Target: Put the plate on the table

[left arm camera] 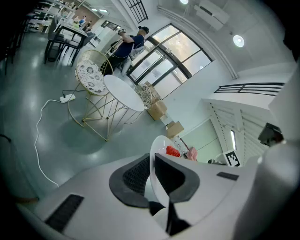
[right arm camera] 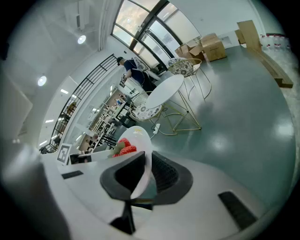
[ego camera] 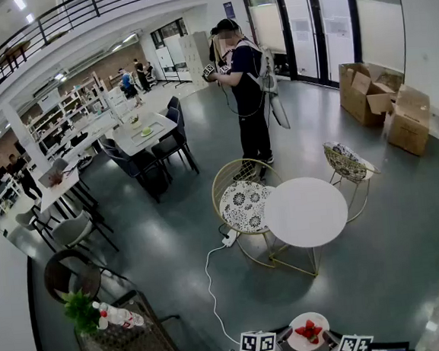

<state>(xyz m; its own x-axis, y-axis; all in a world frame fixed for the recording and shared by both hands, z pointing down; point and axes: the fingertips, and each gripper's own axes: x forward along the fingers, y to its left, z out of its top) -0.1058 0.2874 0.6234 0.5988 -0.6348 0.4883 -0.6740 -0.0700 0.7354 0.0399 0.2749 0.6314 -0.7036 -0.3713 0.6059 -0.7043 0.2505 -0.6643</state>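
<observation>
Grey floor (ego camera: pixel 381 271) runs ahead to the round white counter (ego camera: pixel 305 211), well apart and straight in front. The plate (ego camera: pixel 312 317) of strawberries (ego camera: pixel 309 330) is up in the air. The left gripper (left arm camera: pixel 151 164) and right gripper (right arm camera: pixel 146 161) fingers pinch its rim, one each side.

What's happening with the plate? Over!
Holding plate: left claw and right claw both shut on rim. Carrying strawberries, not on table yet. Watch chair beside table, cord on floor.

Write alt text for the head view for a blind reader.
The left gripper and right gripper hold a white plate of strawberries at the bottom edge. Ahead stands a round white table with two gold chairs, a person beyond.
</observation>
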